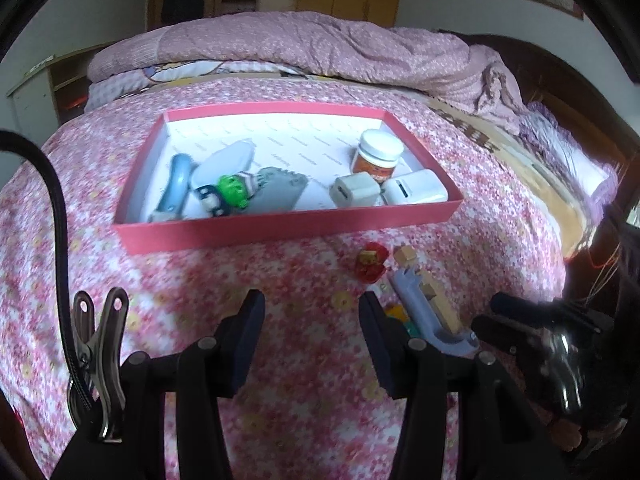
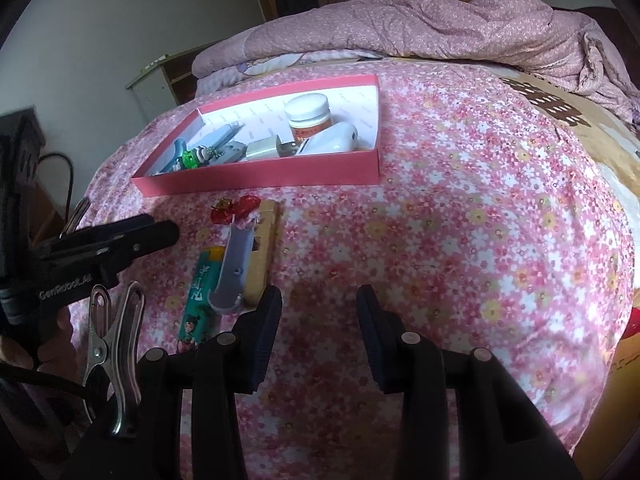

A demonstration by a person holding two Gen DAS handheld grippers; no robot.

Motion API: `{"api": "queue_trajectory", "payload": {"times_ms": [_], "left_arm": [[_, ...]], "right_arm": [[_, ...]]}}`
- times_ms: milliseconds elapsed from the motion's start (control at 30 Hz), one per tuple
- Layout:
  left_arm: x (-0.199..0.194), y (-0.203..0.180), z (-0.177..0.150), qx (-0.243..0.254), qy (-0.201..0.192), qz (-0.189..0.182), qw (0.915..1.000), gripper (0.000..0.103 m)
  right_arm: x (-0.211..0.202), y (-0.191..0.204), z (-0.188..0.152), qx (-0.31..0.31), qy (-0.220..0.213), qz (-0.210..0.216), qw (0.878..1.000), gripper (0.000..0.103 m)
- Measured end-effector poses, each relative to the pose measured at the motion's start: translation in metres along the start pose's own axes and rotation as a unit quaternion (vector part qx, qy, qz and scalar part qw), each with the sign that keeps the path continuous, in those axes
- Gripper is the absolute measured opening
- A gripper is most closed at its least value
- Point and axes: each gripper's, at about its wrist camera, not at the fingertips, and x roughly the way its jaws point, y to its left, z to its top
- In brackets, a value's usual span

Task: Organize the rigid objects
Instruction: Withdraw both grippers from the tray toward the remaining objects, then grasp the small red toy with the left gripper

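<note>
Pink tray (image 1: 288, 230) of small things on a flowered bedspread (image 2: 460, 220), with more things loose in front of it.

Inside the tray lie a white-lidded jar (image 1: 378, 154), two white chargers (image 1: 356, 194), a grey block (image 1: 280, 190), a green toy figure (image 1: 232, 190) and a pale blue tool (image 1: 174, 186). Just before its near wall, on the bed, sit a red trinket (image 2: 236, 209), a lilac plastic piece (image 2: 234, 268) lying over a wooden block (image 2: 264, 248), and a teal packet (image 2: 200, 300), possibly a lighter. The left hand-held gripper (image 1: 312, 344) and right hand-held gripper (image 2: 319, 336) each hover above the bedspread, jaws partly apart and holding nothing.
</note>
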Motion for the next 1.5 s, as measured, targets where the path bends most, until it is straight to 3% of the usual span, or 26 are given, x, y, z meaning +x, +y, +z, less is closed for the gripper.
{"api": "queue_trajectory", "payload": {"times_ms": [333, 667, 733, 800, 833, 1200, 1500], "left_arm": [[0.024, -0.027, 0.017, 0.047, 0.005, -0.001, 0.9989, 0.051], [0.046, -0.038, 0.017, 0.067, 0.007, 0.031, 0.9972, 0.051], [0.046, -0.039, 0.017, 0.072, 0.003, 0.030, 0.9970, 0.047], [0.046, -0.041, 0.016, 0.075, 0.002, 0.018, 0.9970, 0.023], [0.045, -0.041, 0.016, 0.075, 0.001, 0.014, 0.9970, 0.023], [0.015, -0.011, 0.004, 0.032, -0.010, 0.027, 0.9991, 0.023], [-0.011, 0.017, -0.023, 0.001, -0.028, 0.049, 0.9984, 0.023]], "right_arm": [[0.001, 0.001, -0.006, -0.008, -0.006, 0.005, 1.000, 0.040], [0.000, -0.005, -0.006, 0.006, -0.012, 0.021, 1.000, 0.040], [0.000, -0.005, -0.006, 0.006, -0.012, 0.021, 1.000, 0.040], [0.000, -0.005, -0.006, 0.006, -0.012, 0.021, 1.000, 0.040], [0.000, -0.005, -0.006, 0.006, -0.012, 0.021, 1.000, 0.040], [-0.002, 0.000, -0.007, 0.002, -0.012, 0.014, 1.000, 0.040], [0.003, 0.029, -0.010, -0.061, 0.001, -0.006, 0.998, 0.040]]}}
